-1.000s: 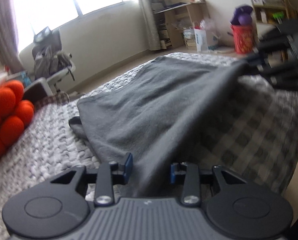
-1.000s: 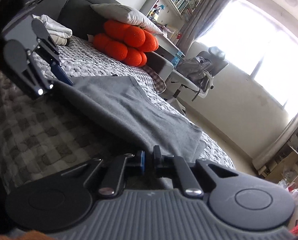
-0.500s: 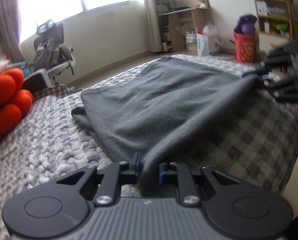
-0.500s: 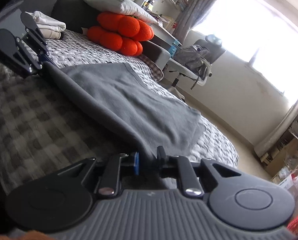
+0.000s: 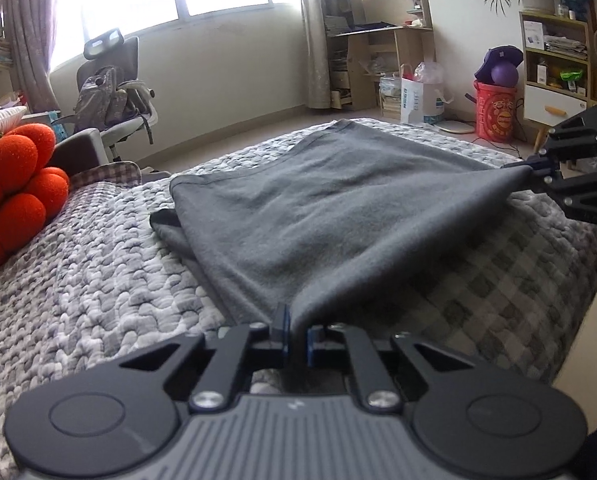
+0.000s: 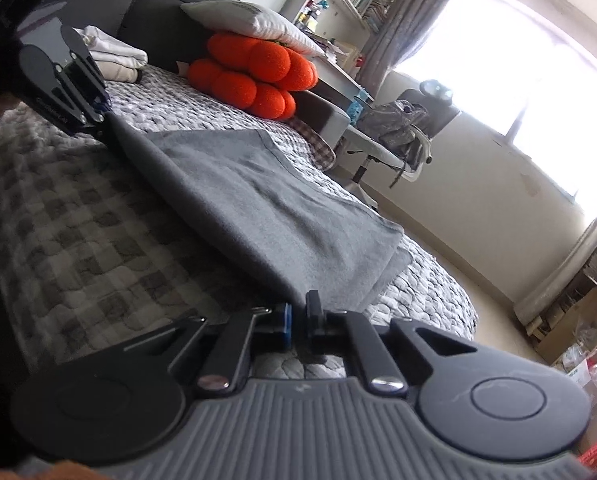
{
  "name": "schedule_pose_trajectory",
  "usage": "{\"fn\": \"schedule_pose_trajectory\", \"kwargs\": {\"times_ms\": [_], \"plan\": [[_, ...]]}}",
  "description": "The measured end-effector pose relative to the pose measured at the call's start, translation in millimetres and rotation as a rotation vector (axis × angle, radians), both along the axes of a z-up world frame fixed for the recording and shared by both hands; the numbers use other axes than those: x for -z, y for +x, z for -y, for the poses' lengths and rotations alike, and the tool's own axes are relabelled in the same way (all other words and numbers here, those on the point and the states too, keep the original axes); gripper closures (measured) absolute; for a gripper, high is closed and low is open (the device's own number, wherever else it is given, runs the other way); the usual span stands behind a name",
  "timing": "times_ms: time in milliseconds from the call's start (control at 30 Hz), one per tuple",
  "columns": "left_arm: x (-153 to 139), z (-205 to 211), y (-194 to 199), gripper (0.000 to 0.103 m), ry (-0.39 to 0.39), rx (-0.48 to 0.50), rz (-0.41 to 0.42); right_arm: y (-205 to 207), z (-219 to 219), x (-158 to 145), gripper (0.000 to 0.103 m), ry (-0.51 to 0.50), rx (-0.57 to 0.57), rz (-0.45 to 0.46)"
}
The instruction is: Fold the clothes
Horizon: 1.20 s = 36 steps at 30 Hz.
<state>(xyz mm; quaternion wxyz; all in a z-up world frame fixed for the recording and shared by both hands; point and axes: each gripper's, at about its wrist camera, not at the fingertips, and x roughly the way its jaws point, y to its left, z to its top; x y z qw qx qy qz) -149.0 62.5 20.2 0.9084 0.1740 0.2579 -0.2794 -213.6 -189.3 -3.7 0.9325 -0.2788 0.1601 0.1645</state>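
While angled down, both tongs clamp gray cloth (image 5: 338, 216), edge taut

Both wrist views sit low and close over the bed (image 5: 98, 280), each looking along its own tool toward the window wall; both share the grey cloth (image 5: 318, 208) and the orange cushion (image 6: 254, 76).

Matt grey fleecy cloth garment (image 5: 338, 208) lies on a nubbly quilted bedspread (image 5: 98, 280).
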Motion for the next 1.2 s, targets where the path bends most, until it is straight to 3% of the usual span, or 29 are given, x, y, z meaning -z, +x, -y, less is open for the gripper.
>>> {"fn": "schedule_pose_trajectory", "kwargs": {"times_ms": [233, 400, 700, 933, 1200], "plan": [[-13.7, -12.8, -24.3, 0.096, -0.032, 0.056, -0.048, -27.7, 3.8, -12.3, 0.098, 0.006, -0.046, -0.025], [-17.6, -9.6, -36.2, 0.096, 0.018, 0.074, -0.033, -40.4, 6.5, -18.0, 0.098, 0.018, -0.067, -0.049], [-6.9, -7.0, -30.6, 0.095, 0.019, 0.068, -0.055, -33.9, 2.8, -5.8, 0.095, 0.043, -0.036, -0.063], [1.4, -6.1, -36.3, 0.094, 0.029, 0.061, -0.055, -39.1, 2.9, 12.9, 0.09, 0.003, -0.033, -0.098], [-1.5, -11.8, -35.2, 0.094, -0.046, 0.019, -0.067, -41.6, 10.5, 0.7, 0.095, 0.092, -0.028, -0.063]]}}
